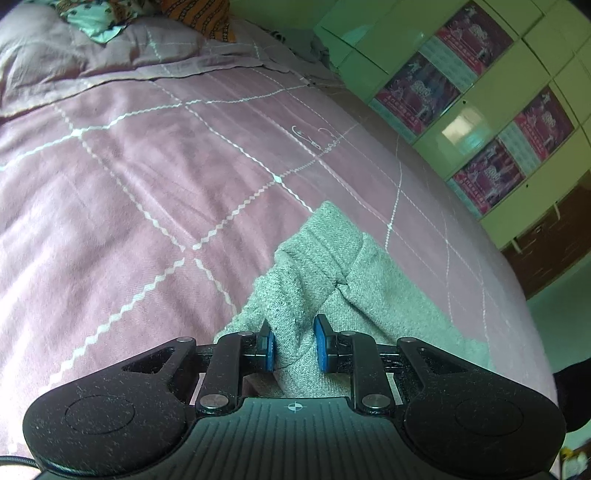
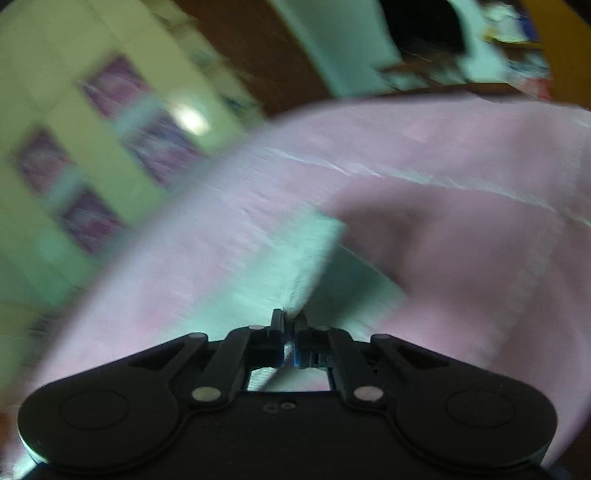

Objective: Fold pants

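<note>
The pants [image 1: 332,280] are pale grey knit and lie bunched on the pink bedspread [image 1: 147,177]. My left gripper [image 1: 293,341] is open, its blue pads [image 1: 325,343] standing either side of a raised fold of the pants without pinching it. In the blurred right wrist view my right gripper [image 2: 290,332] is shut on an edge of the pants [image 2: 295,254], with a sliver of cloth showing between the pads. The cloth stretches away from the jaws over the bedspread [image 2: 461,240].
A folded quilt [image 1: 92,62] and patterned pillows [image 1: 199,14] lie at the head of the bed. A green cabinet with pink posters [image 1: 480,96] stands beyond the bed's right edge, and also shows in the right wrist view [image 2: 92,147].
</note>
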The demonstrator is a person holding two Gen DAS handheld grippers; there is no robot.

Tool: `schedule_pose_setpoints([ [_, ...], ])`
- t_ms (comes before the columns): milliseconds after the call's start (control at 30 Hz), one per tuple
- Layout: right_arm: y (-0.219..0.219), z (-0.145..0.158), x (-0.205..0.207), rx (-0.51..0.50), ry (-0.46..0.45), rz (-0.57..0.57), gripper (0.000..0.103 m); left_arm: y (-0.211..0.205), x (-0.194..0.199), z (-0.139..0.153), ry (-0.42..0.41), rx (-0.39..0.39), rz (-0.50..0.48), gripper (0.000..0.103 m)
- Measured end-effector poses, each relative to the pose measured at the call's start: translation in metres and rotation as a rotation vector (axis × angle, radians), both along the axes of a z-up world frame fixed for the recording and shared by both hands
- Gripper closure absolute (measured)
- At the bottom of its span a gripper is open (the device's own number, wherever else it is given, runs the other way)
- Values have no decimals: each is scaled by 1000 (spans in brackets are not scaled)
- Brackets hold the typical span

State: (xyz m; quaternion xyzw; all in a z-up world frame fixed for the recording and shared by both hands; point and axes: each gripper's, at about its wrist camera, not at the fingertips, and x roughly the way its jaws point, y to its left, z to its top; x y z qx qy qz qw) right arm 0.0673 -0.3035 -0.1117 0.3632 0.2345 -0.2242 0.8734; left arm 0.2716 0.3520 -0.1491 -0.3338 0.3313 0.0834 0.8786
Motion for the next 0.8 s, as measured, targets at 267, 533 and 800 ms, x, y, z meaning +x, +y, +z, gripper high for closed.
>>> schedule_pose_setpoints([
  [267, 31, 28, -7, -186, -30, -143, 49, -24, -23, 32, -44, 198, 76, 57],
  [533, 170, 55, 166, -233, -194, 746, 53, -29, -25, 32, 13, 257, 178, 41],
  [800, 301, 28, 308, -315, -84, 1145, 62, -22, -13, 18, 43, 191, 205, 42],
])
